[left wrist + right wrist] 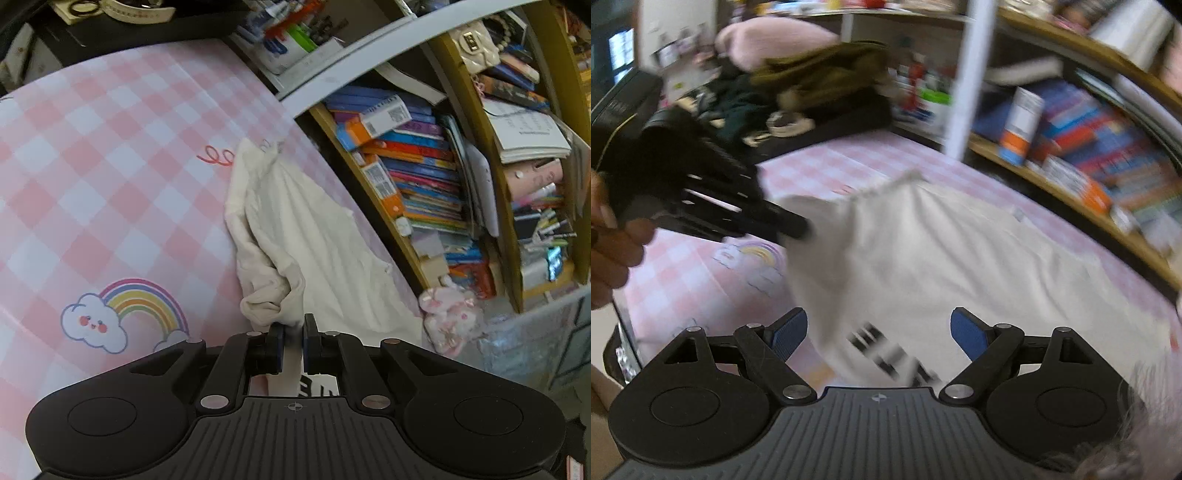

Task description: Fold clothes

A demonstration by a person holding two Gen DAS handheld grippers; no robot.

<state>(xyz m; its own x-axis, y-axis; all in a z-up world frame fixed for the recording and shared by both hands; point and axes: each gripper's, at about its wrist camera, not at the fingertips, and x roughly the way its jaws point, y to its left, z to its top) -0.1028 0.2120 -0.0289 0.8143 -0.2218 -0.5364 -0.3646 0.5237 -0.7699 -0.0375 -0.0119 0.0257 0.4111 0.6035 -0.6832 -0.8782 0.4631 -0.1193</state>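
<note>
A white garment [306, 229] with black print lies on the pink checked cover [92, 166], near its right edge. My left gripper [293, 336] is shut on a bunched fold of this garment and holds it lifted. In the right wrist view, the same white garment [942, 258] spreads across the cover, its left part pulled up by the left gripper [798, 229], which a hand [613, 243] holds. My right gripper [879, 332] is open just above the garment's near edge, with the black print between its blue pads [967, 332]. This view is motion-blurred.
A bookshelf [424, 177] packed with books runs along the cover's right side. A white pole [967, 74] stands at the shelf corner. Dark clothes and a pink cushion [775, 40] are piled at the far end. A pink plush toy [450, 317] sits by the garment.
</note>
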